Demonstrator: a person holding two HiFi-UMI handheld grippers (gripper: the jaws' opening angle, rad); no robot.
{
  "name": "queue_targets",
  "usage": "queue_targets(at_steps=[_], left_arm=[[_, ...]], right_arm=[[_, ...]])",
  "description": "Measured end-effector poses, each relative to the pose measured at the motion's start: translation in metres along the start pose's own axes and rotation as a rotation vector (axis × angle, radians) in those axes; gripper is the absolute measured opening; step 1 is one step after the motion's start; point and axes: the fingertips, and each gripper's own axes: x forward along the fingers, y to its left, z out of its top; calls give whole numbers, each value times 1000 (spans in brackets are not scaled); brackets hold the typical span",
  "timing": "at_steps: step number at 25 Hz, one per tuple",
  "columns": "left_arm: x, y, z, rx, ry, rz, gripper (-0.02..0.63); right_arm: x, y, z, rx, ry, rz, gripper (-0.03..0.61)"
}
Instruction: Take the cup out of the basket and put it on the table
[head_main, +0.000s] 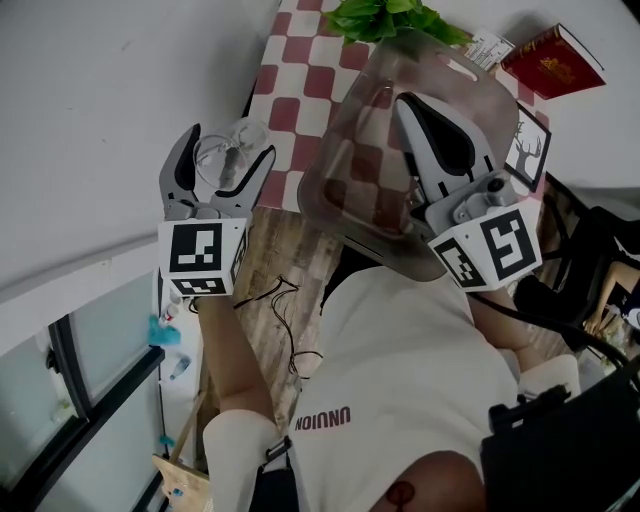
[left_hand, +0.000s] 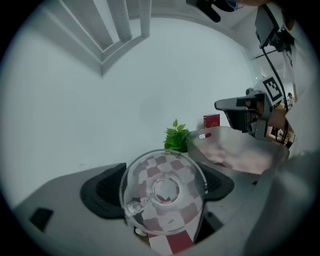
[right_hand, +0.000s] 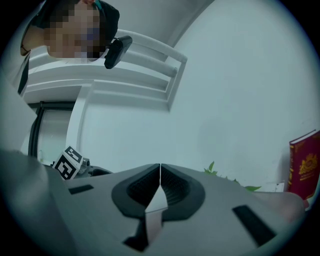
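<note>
A clear glass cup (head_main: 232, 150) with a small handle sits between the jaws of my left gripper (head_main: 222, 165), held in the air over the left edge of the checkered table (head_main: 300, 70). In the left gripper view the cup (left_hand: 164, 197) faces me bottom-first, and the jaws of the left gripper (left_hand: 162, 190) press on both its sides. My right gripper (head_main: 408, 110) is shut on the wall of a translucent plastic basket (head_main: 350, 140), which hangs tilted above the table. A thin pale edge of the basket (right_hand: 156, 202) shows between the closed jaws of the right gripper (right_hand: 160, 175).
A green plant (head_main: 385, 15) stands at the table's far end, with a red book (head_main: 555, 60) to its right and a small deer card (head_main: 527, 150) nearer. A white wall runs along the left. The person's torso fills the lower middle of the head view.
</note>
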Motion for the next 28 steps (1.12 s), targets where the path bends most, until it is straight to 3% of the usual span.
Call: queue_targets(at_steps=[28], left_arm=[[44,-26,-107,-86,250,-132,442]], right_arm=[[10,-5,-17,-9,61,-5,18]])
